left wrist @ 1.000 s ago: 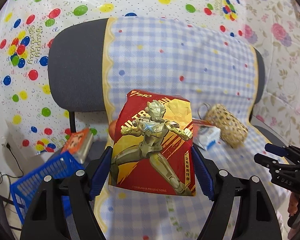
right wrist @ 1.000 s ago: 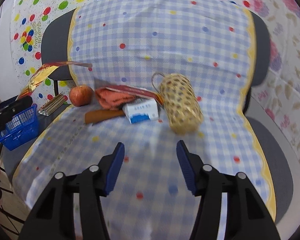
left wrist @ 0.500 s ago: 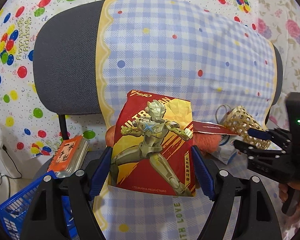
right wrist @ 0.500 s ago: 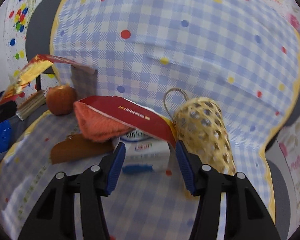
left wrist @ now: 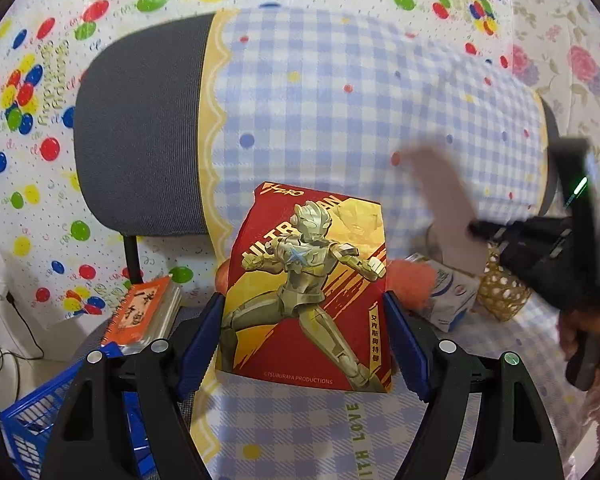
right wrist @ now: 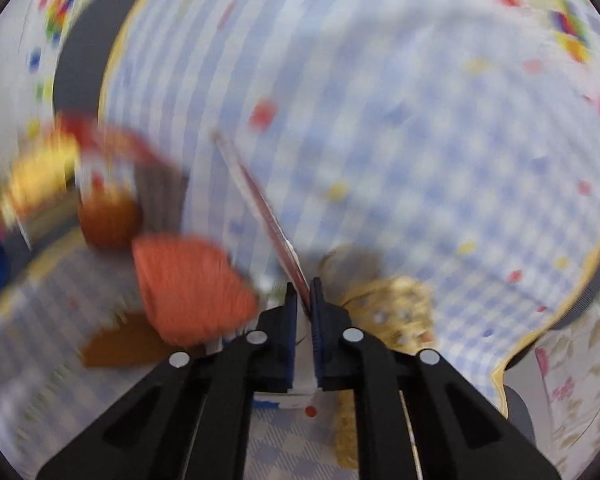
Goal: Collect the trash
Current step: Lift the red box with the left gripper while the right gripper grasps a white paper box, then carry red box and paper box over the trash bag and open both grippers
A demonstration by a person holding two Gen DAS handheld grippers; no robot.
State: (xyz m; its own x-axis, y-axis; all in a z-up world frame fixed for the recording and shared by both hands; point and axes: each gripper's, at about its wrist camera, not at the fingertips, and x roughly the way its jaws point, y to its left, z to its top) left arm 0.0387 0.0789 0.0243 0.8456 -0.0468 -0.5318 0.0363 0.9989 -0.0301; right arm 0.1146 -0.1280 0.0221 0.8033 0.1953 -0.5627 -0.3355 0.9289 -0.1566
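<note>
Two grippers busy | left gripper (left wrist: 306, 320) hugging the Ultraman card pack (left wrist: 306, 296) | right gripper (right wrist: 305, 300) just snapped closed, pinching a thin red wrapper (right wrist: 260, 196) edge-on | chair (left wrist: 140, 132) behind, blurry

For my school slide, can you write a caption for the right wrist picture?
Right gripper shut on a thin red wrapper, just closed, above a checked cloth with an orange cloth and a woven basket.

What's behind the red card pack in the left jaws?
Behind the red card pack: an edge of the apple and part of an orange cloth. Anything else there is covered.
</note>
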